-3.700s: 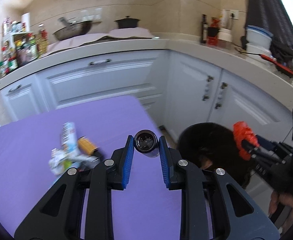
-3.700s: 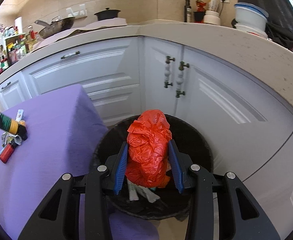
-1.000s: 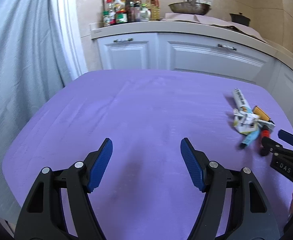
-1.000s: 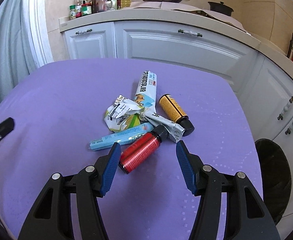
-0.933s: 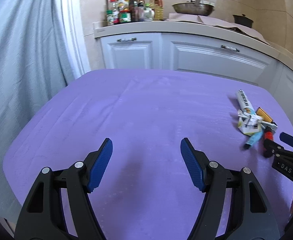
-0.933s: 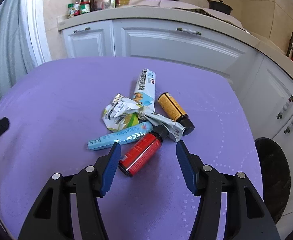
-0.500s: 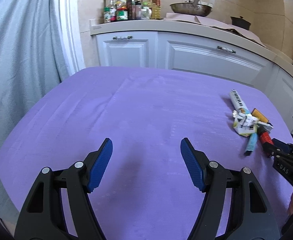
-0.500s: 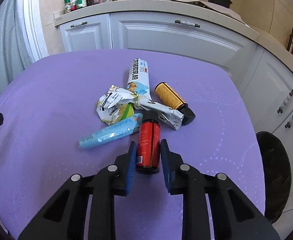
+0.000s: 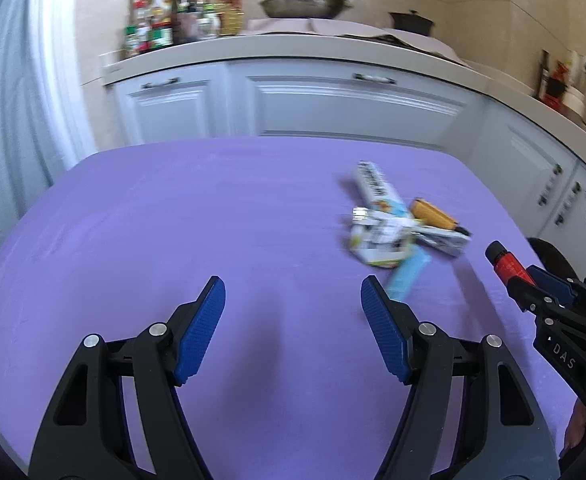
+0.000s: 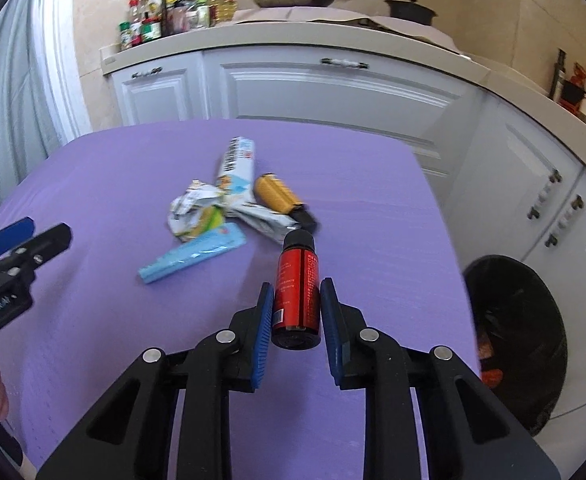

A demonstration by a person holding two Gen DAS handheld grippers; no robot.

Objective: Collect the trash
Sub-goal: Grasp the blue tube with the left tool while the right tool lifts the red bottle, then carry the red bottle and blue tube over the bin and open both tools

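Purple cloth covers the table (image 10: 93, 320), and the litter pile at its middle serves as the landmark for everything else. Left of the pile, the left gripper (image 9: 293, 328) hangs low over bare cloth with its jaws wide apart and nothing between them. The pile itself holds a blue tube (image 10: 193, 258) at its near edge, a crumpled wrapper (image 10: 195, 210) behind that, a long white carton (image 10: 237, 164) pointing away toward the cabinets, and a yellow bottle (image 10: 279, 194) on its right flank.

Right of the pile and nearer the camera, the right gripper (image 10: 297, 312) is clamped on the red bottle (image 10: 297, 292). That bottle's long axis runs straight along the fingers, black cap forward toward the pile, base toward the wrist; it looks lifted off the cloth, though contact cannot be ruled out. Farther right again, past the table's edge and down on the floor, stands the black bin (image 10: 517, 340) with its mouth open upward.

So the coming move probably turns on this: the bin lies to the right of the held bottle and below it, on the right hand's own side, well apart from the pile. The left hand is much farther from it, but nearer the blue tube.
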